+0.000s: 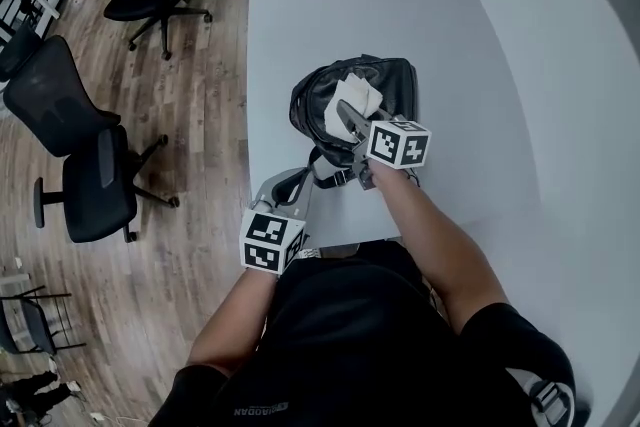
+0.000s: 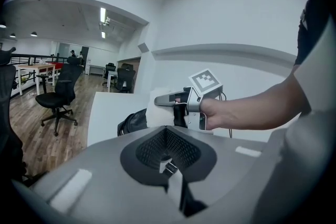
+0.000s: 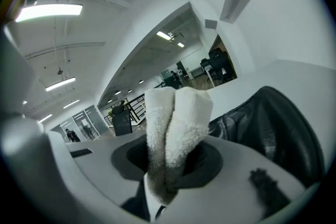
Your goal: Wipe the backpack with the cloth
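Seen from head only: backpack point(image 1: 395, 80) toward left edge of table point(image 1: 330, 25), nearer near-left corner; cloth point(image 1: 355, 100) on top. Confirmed in right gripper view: right gripper point(image 1: 346, 112) clamped on folded cloth. Shown in left gripper view alone: left gripper point(image 1: 290, 190) closed on strap point(image 2: 169, 168).

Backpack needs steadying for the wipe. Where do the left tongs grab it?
The strap trailing off the backpack's near end, taken from the person's side: flat, thin webbing that fits the tongs, clear of the cloth. The left gripper is shut on it.
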The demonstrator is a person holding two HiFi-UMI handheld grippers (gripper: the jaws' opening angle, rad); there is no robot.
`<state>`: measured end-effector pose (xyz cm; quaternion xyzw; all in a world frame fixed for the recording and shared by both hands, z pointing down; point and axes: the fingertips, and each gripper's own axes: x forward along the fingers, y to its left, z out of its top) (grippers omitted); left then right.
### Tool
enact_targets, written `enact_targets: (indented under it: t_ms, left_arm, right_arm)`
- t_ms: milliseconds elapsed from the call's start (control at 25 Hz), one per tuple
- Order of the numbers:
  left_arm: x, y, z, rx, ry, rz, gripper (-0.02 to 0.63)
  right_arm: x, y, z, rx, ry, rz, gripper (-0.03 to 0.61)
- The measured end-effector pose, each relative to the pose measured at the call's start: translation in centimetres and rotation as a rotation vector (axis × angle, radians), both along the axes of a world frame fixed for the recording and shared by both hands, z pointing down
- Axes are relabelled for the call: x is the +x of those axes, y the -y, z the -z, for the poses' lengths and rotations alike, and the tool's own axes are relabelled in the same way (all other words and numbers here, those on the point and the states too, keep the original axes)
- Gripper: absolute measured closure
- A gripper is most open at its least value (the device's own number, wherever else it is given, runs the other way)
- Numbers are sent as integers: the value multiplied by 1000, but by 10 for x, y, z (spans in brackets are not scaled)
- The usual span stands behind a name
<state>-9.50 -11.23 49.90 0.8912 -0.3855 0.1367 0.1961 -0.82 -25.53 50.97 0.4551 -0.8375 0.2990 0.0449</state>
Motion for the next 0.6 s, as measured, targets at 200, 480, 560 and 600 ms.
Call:
enact_targets:
  t_ms: [200,480,560,600]
  left_arm:
    - [-20,-2,-4,-8,5,45,609]
    - [-44,-5,-7,-11,12,91,609]
    - [-48,-5,-7,-12,11,103,609]
    - [-50,-5,-7,-12,11,107,609]
  right_arm:
    - [-17,13,-24,-87,65,-17,469]
    - [-31,22,-41,-126,68,-23,469]
    - [-32,22,-44,-130,62,-17,471]
    - [-33,22,-44,-132,59,-15,470]
